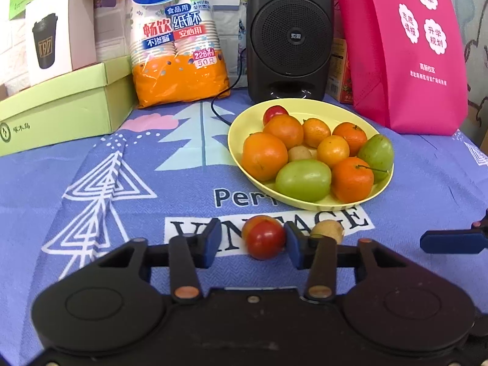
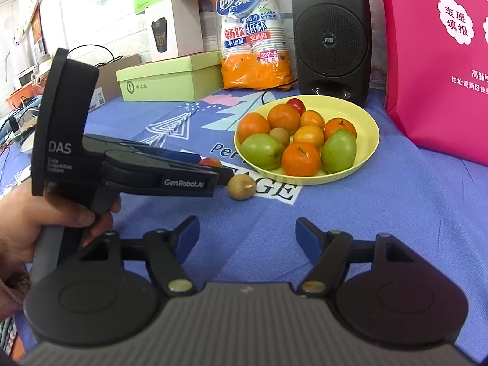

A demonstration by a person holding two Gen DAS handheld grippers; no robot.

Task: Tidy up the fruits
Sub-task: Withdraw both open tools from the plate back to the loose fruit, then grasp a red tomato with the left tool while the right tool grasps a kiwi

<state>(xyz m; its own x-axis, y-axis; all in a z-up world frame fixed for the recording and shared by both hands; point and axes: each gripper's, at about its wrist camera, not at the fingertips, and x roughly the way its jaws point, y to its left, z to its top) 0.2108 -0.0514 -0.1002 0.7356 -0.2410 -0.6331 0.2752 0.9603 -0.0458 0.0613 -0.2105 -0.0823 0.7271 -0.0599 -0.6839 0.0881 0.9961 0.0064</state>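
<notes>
Tongs, left (image 1: 253, 242): blue pads either side of a red fruit (image 1: 264, 242) on the counter; the right pad touches it, the left stands slightly off, so no firm grip shows. Tongs, right (image 2: 247, 235): apart, nothing between them, over bare cloth (image 2: 381, 213). Kiwi (image 1: 328, 231): brown, on the cloth just right of the left tongs' right pad, near the plate's front edge. Plate (image 1: 244, 122): yellow, beyond both tongs, holding a heap of oranges (image 1: 264, 156), two green fruits (image 1: 303, 179), one small brown fruit and one red one at the back. Hand (image 2: 36, 222): grips the left tongs' handle. Speaker (image 1: 289, 35): black, behind the plate. Cup pack (image 1: 178, 39), green box (image 1: 65, 106), pink bag (image 1: 405, 48): along the counter's rear.
</notes>
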